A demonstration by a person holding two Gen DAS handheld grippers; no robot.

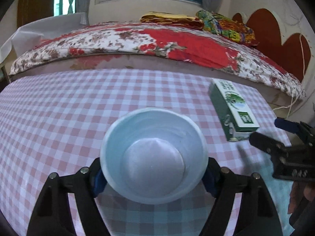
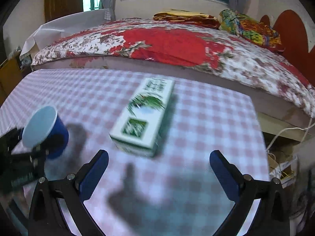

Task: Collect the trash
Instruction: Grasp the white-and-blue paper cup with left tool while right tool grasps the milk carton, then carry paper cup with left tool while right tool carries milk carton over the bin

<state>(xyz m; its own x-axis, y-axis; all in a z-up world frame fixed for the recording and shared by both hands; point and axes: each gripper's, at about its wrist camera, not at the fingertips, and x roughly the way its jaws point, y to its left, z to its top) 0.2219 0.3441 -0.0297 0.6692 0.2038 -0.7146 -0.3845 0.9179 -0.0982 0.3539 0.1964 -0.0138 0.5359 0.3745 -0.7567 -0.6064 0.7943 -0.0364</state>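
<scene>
Step in hand: first piece of trash is secured, second is being lined up.

Your left gripper (image 1: 154,174) is clamped on the cup (image 1: 153,155), pads against its walls on both sides. The cup's mouth faces the left wrist camera, so it is tipped toward you rather than standing. In the right wrist view the same cup (image 2: 44,129) shows blue outside, white inside, and looks lifted clear of the cloth, with a shadow beside it; hard to be sure, the view is blurred.

Your right gripper (image 2: 159,172) is spread wide with nothing between the pads. The box (image 2: 144,116), green and white, lies flat on the checked tablecloth (image 2: 206,122), just ahead of the fingertips and roughly centred between them, long axis running away from you with a slight slant.

No bin or bag shows in either view.

Next move, as I judge it: carry the right gripper forward and down so the pads straddle the box's long sides, then close. Match the wrist to the box's slant first, or one pad may catch a corner and skate it across the cloth. Keep the cup steady meanwhile.
</scene>
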